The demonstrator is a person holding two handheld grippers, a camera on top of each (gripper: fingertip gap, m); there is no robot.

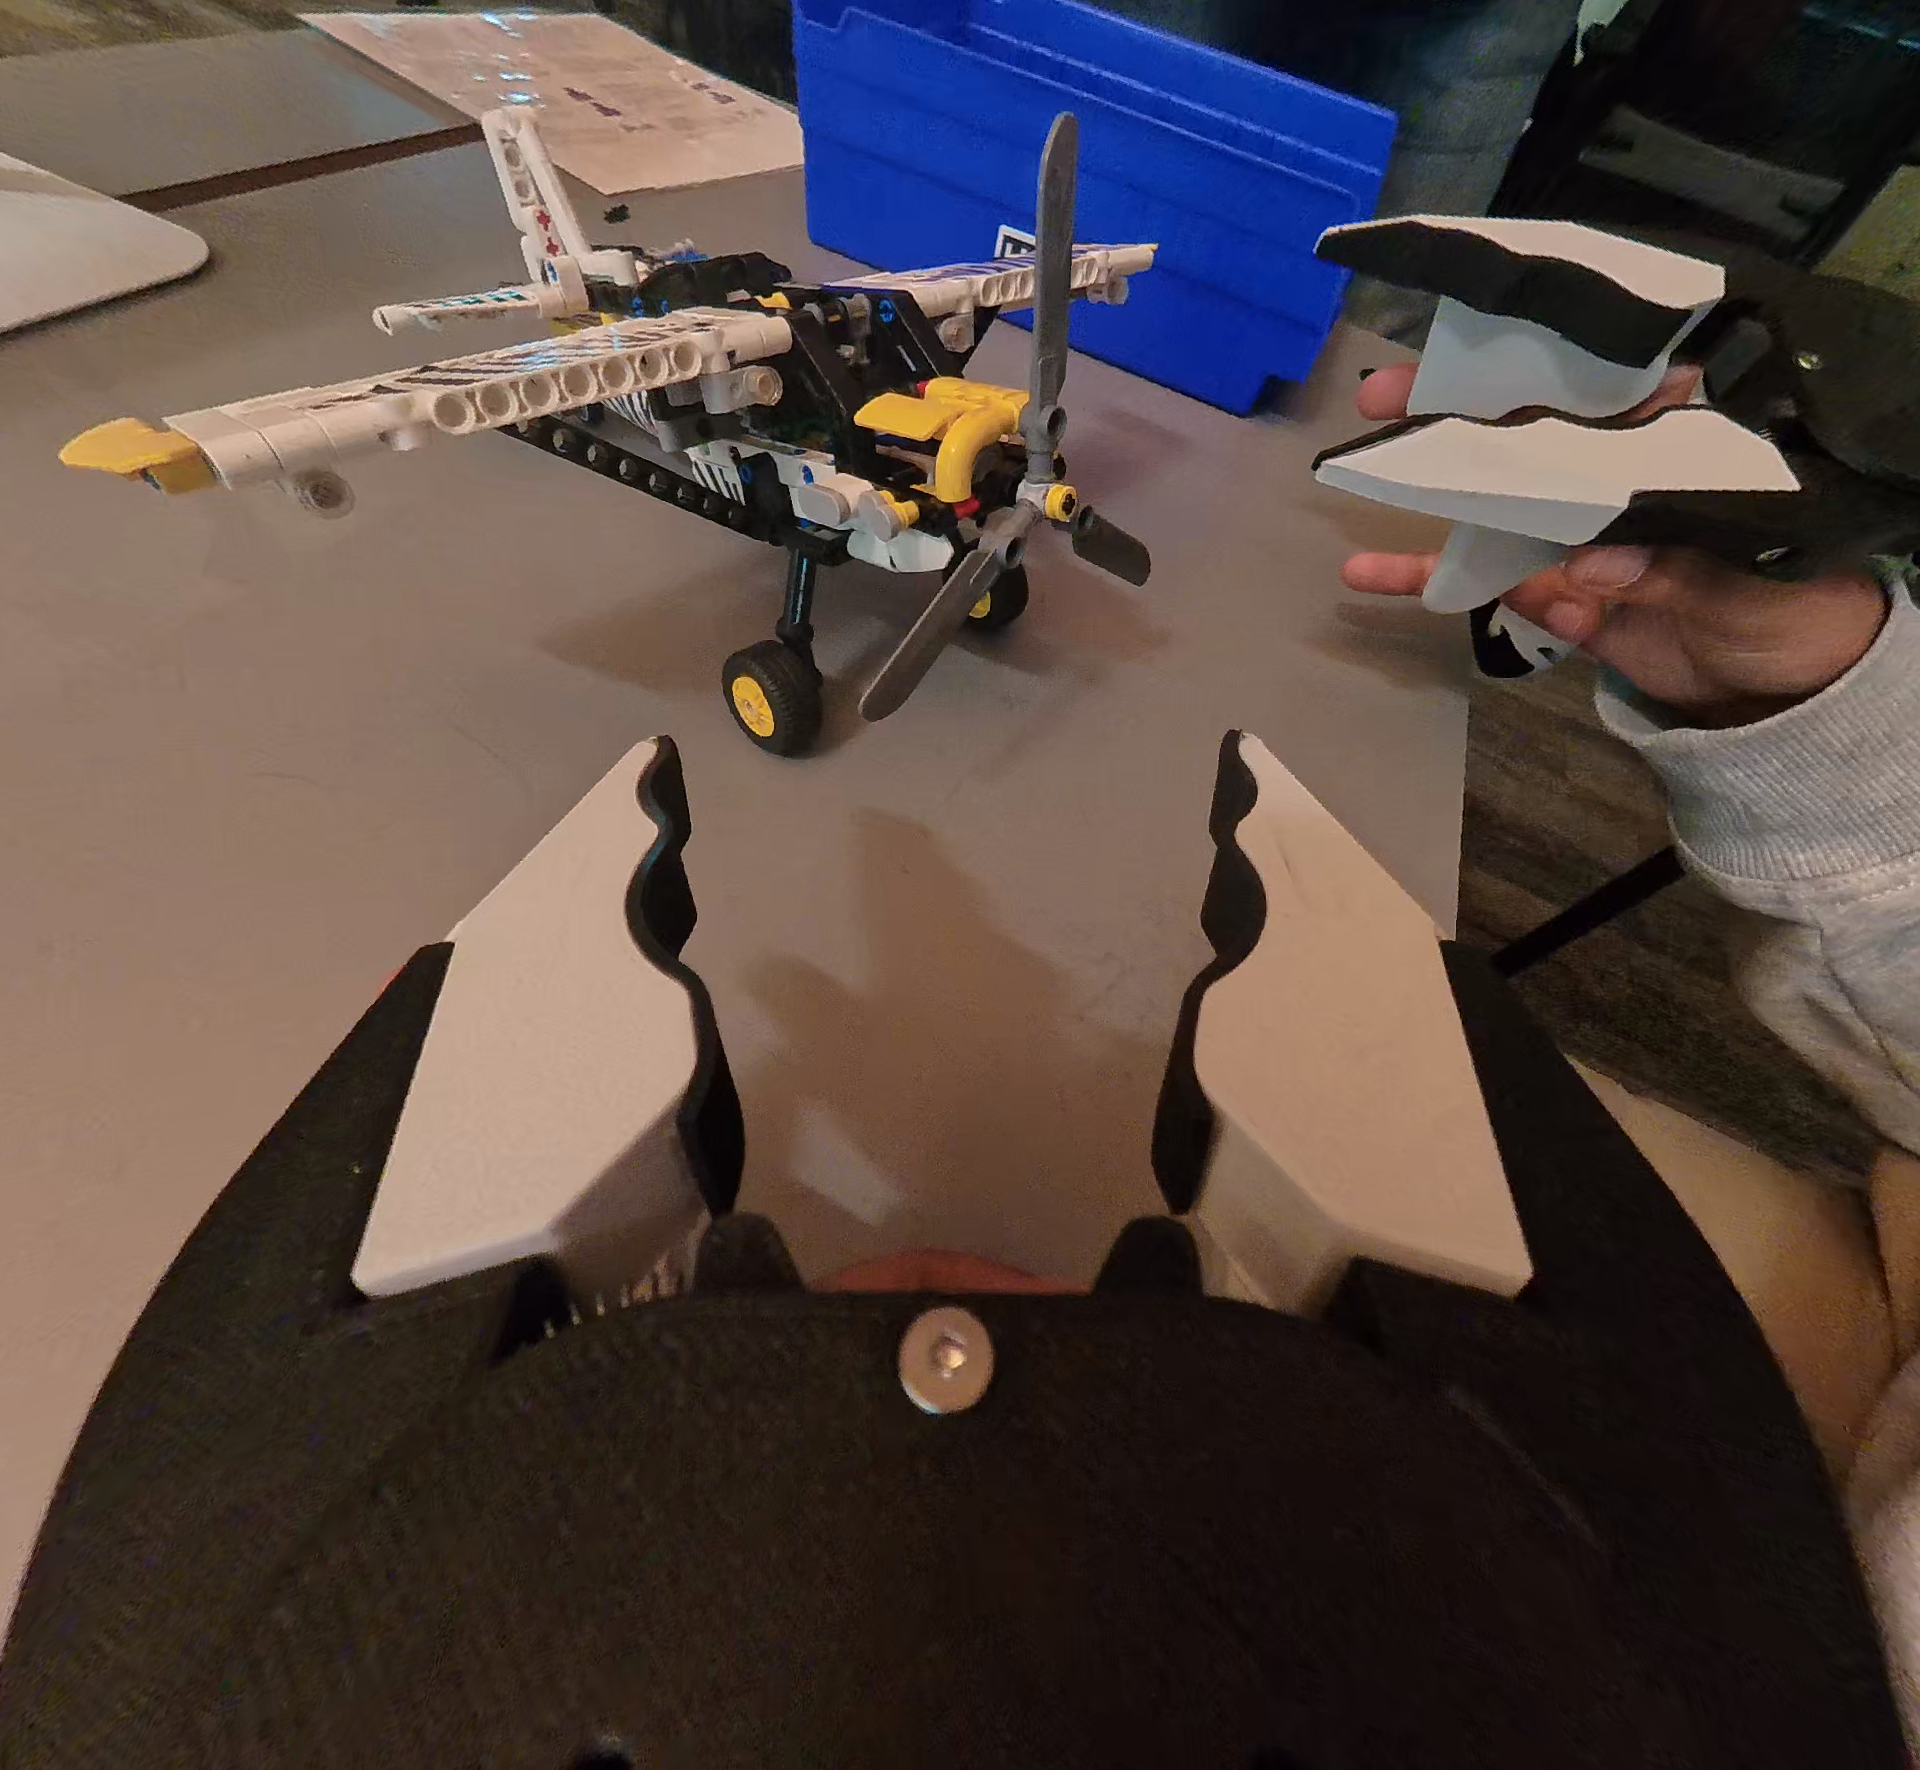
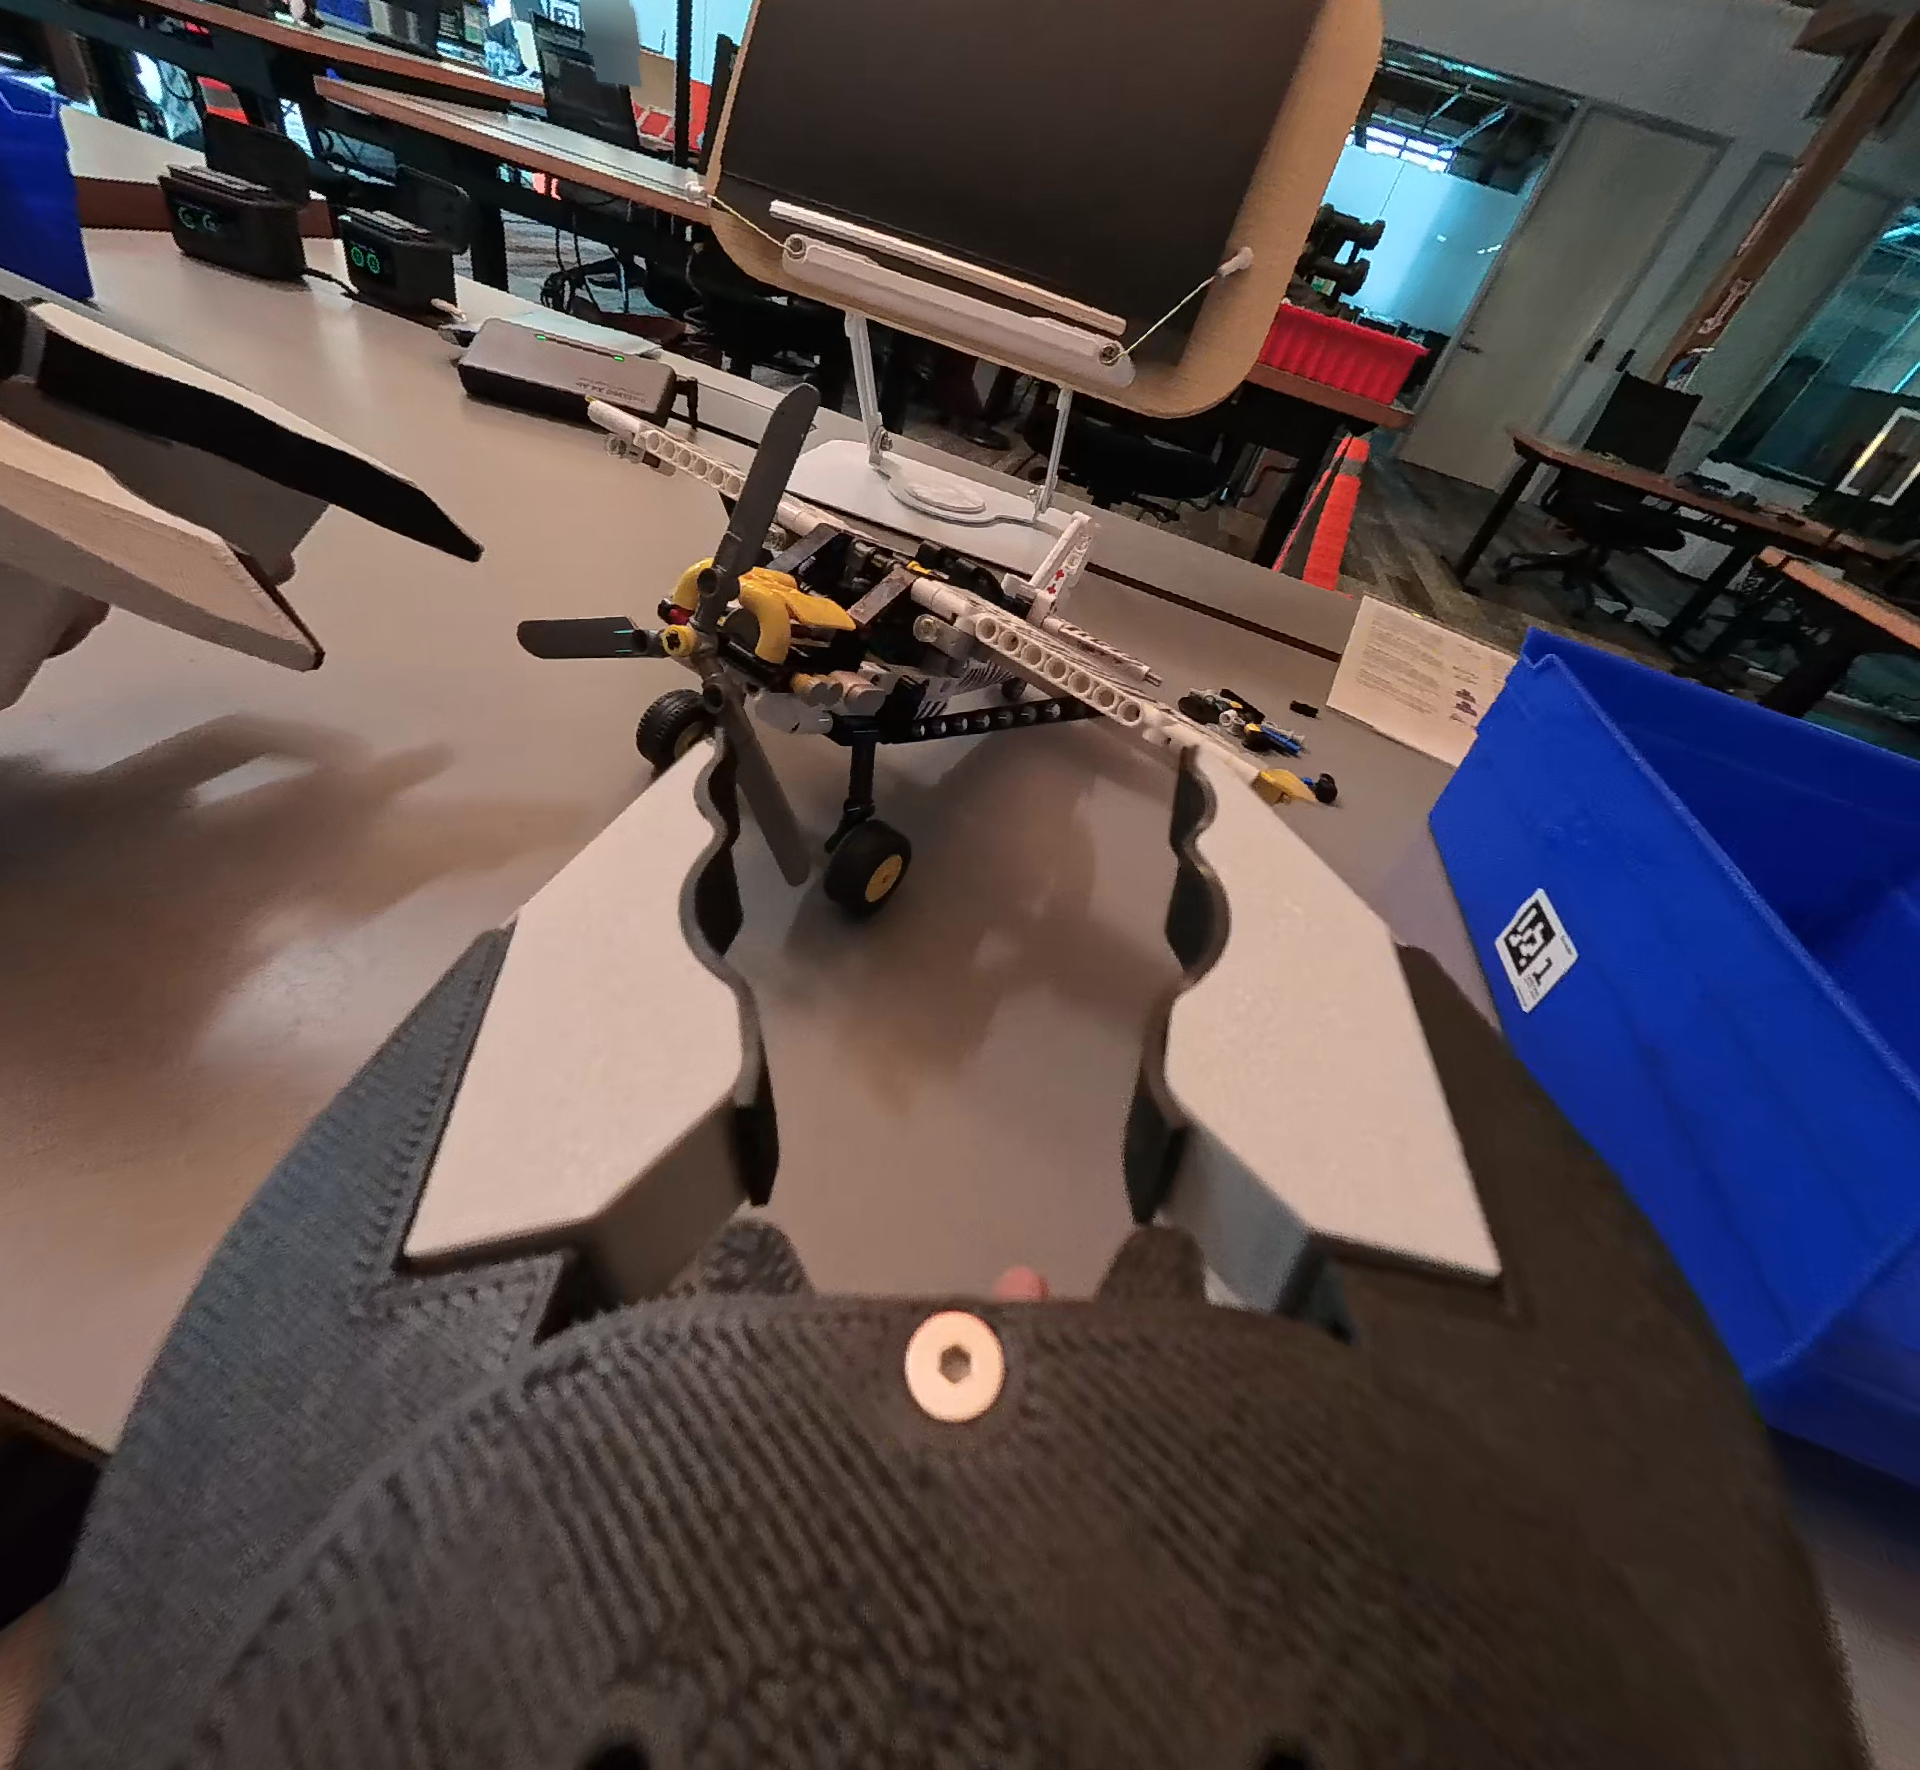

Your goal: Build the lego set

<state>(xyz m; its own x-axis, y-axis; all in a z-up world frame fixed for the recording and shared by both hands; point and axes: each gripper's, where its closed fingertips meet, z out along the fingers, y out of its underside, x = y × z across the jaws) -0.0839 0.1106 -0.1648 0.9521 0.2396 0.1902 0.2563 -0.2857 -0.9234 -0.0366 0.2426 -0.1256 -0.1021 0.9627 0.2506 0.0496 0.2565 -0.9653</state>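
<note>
Grey table bears lego plane, blue bin, paper sheet.

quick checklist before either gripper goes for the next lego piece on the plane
1. Left gripper open and empty: ok.
2. Right gripper open and empty: ok.
3. Plane standing on its wheels on the table, touched by neither gripper: ok.
4. Loose pieces in sight, lying on the table beyond the wing tip: ok.
5. Propeller out of the right gripper's way: not ok, its lower blade hangs just past the left fingertip.
6. More parts in the blue bin: cannot tell, its inside is not visible.
</note>
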